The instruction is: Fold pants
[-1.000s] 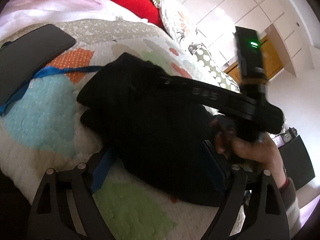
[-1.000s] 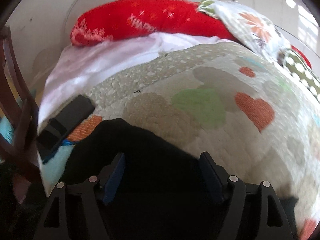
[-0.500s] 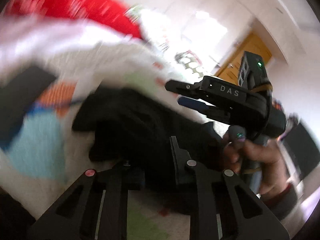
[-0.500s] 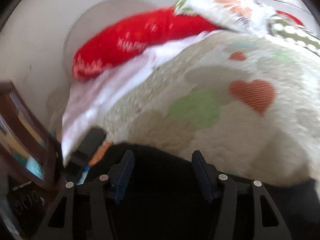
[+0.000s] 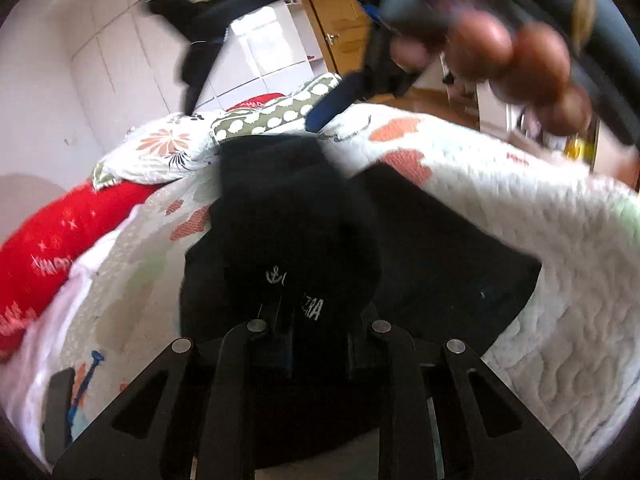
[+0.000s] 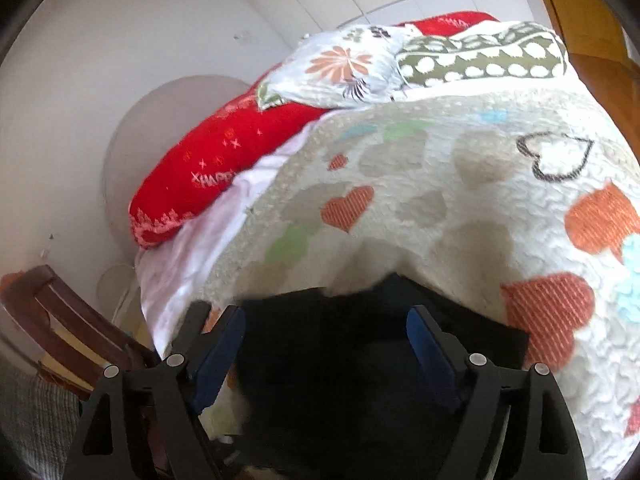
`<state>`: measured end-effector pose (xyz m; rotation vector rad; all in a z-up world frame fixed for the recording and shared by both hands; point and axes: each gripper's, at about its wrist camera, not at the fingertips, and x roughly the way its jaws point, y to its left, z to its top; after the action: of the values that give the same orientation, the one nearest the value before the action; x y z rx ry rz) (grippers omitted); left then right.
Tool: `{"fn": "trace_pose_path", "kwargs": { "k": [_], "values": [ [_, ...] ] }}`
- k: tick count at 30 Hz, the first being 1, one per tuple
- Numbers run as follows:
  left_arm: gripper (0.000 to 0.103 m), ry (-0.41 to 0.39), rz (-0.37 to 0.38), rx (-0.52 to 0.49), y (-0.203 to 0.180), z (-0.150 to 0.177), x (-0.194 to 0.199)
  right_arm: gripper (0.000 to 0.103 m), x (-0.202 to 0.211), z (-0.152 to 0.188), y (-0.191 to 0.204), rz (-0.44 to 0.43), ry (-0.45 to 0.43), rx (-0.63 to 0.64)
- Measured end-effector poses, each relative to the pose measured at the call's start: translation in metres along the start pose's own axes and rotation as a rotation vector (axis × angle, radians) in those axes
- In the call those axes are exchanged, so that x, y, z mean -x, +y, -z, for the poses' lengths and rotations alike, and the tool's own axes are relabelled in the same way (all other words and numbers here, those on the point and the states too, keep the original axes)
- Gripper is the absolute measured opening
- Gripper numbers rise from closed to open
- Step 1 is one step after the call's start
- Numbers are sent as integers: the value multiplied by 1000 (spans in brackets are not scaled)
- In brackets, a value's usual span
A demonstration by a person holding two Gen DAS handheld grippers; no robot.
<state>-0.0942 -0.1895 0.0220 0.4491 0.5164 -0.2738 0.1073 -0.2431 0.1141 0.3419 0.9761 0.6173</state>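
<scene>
Clamping a bunched fold of the black pants (image 5: 296,216), the left tool (image 5: 316,344) lifts it above the bed quilt (image 5: 560,280). Only this view shows a hand (image 5: 500,52) overhead. The right tool (image 6: 326,344) has its jaws opening, pants (image 6: 340,380) between them; its view adds a red pillow (image 6: 224,168) and a chair (image 6: 60,320).

Black pants (image 5: 296,216); white quilt (image 6: 460,208), orange hearts; red pillow (image 6: 216,168); olive white-dotted pillow (image 6: 480,60).

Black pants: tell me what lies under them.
The black pants lie on the heart-print quilt, which shows on every side. Whatever sits directly beneath the fabric is covered.
</scene>
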Motion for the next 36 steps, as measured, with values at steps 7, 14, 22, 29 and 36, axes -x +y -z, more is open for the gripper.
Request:
{"fn": "trace_pose_path", "kwargs": {
  "k": [7,14,22,29,36],
  "values": [
    [17,-10,28,23,7,3,1,85,-12,16,-19,65,47,15],
    [17,-42,57,69,6,5,3,87,-26,36,-63,-16,63,-171],
    [17,-79,97,141,21,3,17,41,-27,43,-56,-86,-16,-142],
    [17,-110,151,90,-9,-29,34,34,38,52,-42,77,-154,20],
    [27,40,190,47,-39,-20,10,47,9,75,-91,212,-51,-64]
  ]
}}
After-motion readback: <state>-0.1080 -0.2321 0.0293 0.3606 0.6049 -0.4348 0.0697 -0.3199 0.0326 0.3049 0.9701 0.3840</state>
